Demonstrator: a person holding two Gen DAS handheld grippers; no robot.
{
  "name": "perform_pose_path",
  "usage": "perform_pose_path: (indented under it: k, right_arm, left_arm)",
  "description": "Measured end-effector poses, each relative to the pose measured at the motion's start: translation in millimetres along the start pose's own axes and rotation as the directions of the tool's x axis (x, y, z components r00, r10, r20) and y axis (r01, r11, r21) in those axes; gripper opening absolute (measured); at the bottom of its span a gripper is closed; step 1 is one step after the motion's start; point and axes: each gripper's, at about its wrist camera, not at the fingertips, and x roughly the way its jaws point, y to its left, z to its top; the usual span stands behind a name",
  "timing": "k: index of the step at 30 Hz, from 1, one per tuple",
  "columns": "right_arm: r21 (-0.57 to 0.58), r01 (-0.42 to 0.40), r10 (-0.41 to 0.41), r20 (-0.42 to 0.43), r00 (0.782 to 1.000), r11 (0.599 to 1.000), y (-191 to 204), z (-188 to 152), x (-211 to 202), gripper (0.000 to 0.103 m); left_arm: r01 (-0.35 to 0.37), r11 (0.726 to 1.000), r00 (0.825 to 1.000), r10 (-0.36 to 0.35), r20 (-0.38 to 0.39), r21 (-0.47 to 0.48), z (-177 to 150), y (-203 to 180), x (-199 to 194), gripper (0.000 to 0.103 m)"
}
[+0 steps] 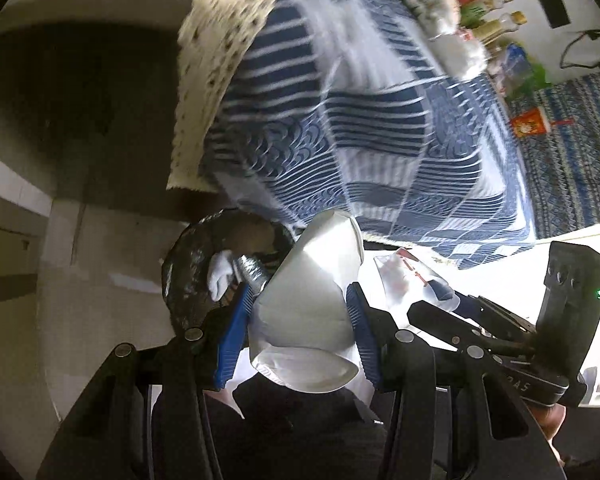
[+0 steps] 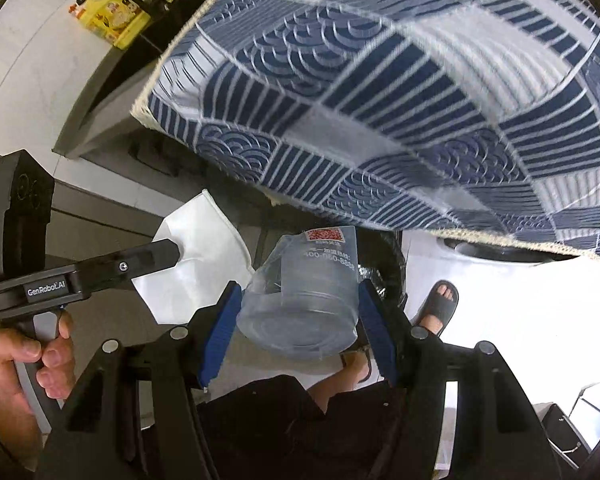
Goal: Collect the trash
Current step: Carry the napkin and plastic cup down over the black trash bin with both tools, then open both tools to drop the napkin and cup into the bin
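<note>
1. Left tool (image 1: 300, 312): clamped on white paper cup (image 1: 308, 280), partly crushed; light, soft, best pinched mid-wall.
2. Right tool (image 2: 298, 312): gripped clear plastic cup (image 2: 300, 292); light, slippery, easily crushed.
3. Both above black-lined bin (image 1: 188, 264), beside desk cloth (image 2: 380, 100).

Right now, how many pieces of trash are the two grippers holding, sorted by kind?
White paper cup, crushed, in the left gripper: 1
Clear plastic cup with printed label, in the right gripper: 1
Total: 2
</note>
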Motion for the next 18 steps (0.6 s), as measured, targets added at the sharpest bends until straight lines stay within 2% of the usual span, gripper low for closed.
perform_pose_path:
  k: [9,18]
  right_arm:
    - [0.010,-0.010,0.011,-0.111,0.994,1.000,-8,-16,49,0.060]
    - [0.020,-0.022,0.025,-0.182,0.983,1.000,-19,-25,83,0.060]
  left_arm:
    - [-0.047,0.997,0.997,0.043,-0.068,-0.056,-5,26,35,0.047]
    - [-0.090,0.993,0.985,0.078,-0.157,-0.075,-13,45,69,0.047]
